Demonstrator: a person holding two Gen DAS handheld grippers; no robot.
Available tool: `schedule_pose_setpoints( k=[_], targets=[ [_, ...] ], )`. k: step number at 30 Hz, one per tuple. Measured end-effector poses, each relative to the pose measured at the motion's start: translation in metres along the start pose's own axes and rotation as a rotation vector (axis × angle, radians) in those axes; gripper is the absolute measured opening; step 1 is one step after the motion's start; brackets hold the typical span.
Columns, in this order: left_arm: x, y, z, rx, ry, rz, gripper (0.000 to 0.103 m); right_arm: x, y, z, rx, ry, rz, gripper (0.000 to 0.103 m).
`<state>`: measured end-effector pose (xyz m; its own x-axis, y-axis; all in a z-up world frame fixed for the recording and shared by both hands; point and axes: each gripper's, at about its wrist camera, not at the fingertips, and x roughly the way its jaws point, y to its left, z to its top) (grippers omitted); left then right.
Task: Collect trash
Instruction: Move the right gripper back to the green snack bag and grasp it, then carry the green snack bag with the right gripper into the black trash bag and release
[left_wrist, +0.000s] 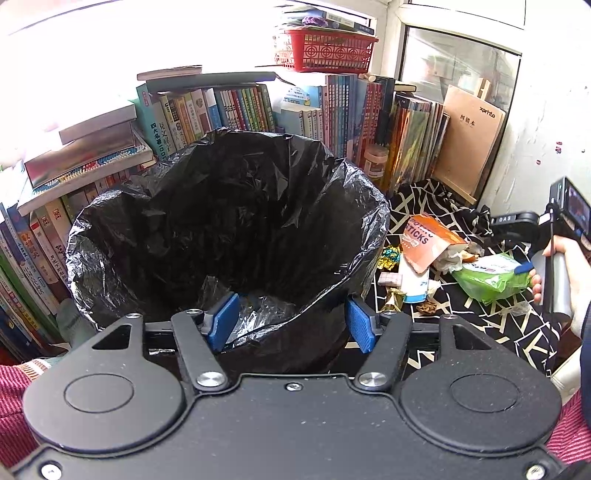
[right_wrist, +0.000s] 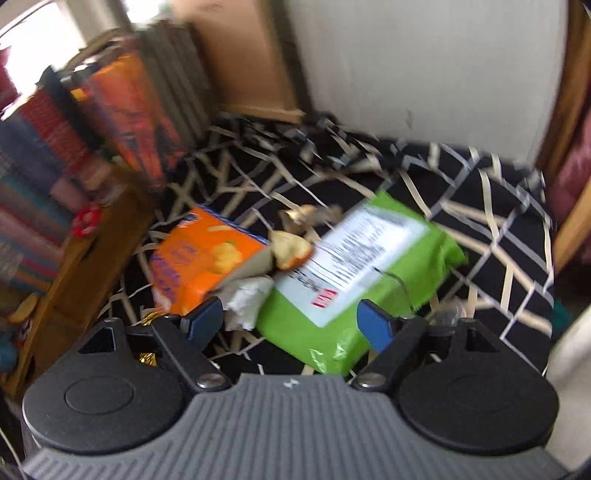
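Trash lies heaped on the black cloth with pale crossing lines (right_wrist: 498, 229), just right of the black plastic bin liner (left_wrist: 229, 221): a crinkled lime-green wipes packet (right_wrist: 369, 273) with a white printed label, an orange snack pouch (right_wrist: 199, 258) torn open, and crumpled white tissue (right_wrist: 247, 299) between them. The left gripper (left_wrist: 291, 317) hangs over the liner's near rim, jaws spread, seemingly steadying the mouth open. The right gripper (right_wrist: 288, 325), jaws also spread, straddles the green packet's near corner, likely about to pinch it.
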<state>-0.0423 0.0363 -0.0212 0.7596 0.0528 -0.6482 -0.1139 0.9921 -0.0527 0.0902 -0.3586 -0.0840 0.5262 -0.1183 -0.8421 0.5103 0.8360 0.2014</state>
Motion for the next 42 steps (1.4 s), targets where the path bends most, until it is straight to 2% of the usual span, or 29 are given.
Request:
schedule_pose_setpoints(
  k=[2, 5, 11, 15, 20, 22, 23, 24, 25, 27, 28, 30, 33, 39, 42],
  targets=[
    [0.000, 0.000, 0.000, 0.000, 0.000, 0.000, 0.061, 0.012, -0.008, 0.000, 0.063, 0.023, -0.031, 0.091],
    [0.000, 0.000, 0.000, 0.000, -0.001, 0.001, 0.061, 0.023, -0.019, -0.003, 0.140, 0.031, -0.059, 0.103],
    [0.001, 0.002, 0.000, -0.005, -0.004, -0.001, 0.062, 0.045, -0.048, -0.007, 0.331, 0.079, -0.044, 0.103],
    [0.001, 0.001, -0.001, 0.004, -0.006, 0.002, 0.062, 0.062, -0.068, -0.013, 0.462, 0.116, 0.007, 0.103],
    [0.001, 0.000, -0.003, 0.010, -0.012, 0.004, 0.063, 0.081, -0.083, -0.017, 0.550, 0.146, 0.063, 0.102],
    [0.001, 0.000, -0.003, 0.016, -0.016, 0.005, 0.064, 0.086, -0.084, -0.016, 0.555, 0.161, 0.084, 0.095],
    [0.001, 0.000, -0.004, 0.018, -0.017, 0.006, 0.064, 0.088, -0.083, -0.015, 0.553, 0.174, 0.086, 0.086],
    [0.001, 0.000, -0.003, 0.017, -0.017, 0.004, 0.064, 0.089, -0.083, -0.014, 0.550, 0.180, 0.085, 0.069],
    [0.001, 0.001, -0.004, 0.017, -0.017, 0.003, 0.064, 0.089, -0.081, -0.014, 0.549, 0.185, 0.084, 0.060],
    [0.001, 0.001, -0.004, 0.016, -0.018, 0.003, 0.064, 0.085, -0.080, -0.011, 0.548, 0.186, 0.073, 0.032],
    [0.001, 0.001, -0.004, 0.016, -0.019, 0.002, 0.064, 0.082, -0.078, -0.009, 0.545, 0.177, 0.077, 0.027],
    [0.001, 0.001, -0.004, 0.018, -0.020, 0.002, 0.064, 0.072, -0.071, -0.004, 0.516, 0.147, 0.070, 0.021],
    [0.001, 0.001, -0.004, 0.018, -0.021, 0.003, 0.064, 0.051, -0.053, 0.005, 0.430, 0.076, 0.055, 0.017],
    [0.000, 0.001, -0.004, 0.021, -0.021, 0.002, 0.064, -0.003, -0.011, 0.014, 0.227, -0.100, 0.048, 0.014],
    [0.000, 0.001, -0.005, 0.024, -0.021, 0.001, 0.064, -0.031, 0.005, 0.016, 0.150, -0.190, 0.093, 0.014]
  ],
)
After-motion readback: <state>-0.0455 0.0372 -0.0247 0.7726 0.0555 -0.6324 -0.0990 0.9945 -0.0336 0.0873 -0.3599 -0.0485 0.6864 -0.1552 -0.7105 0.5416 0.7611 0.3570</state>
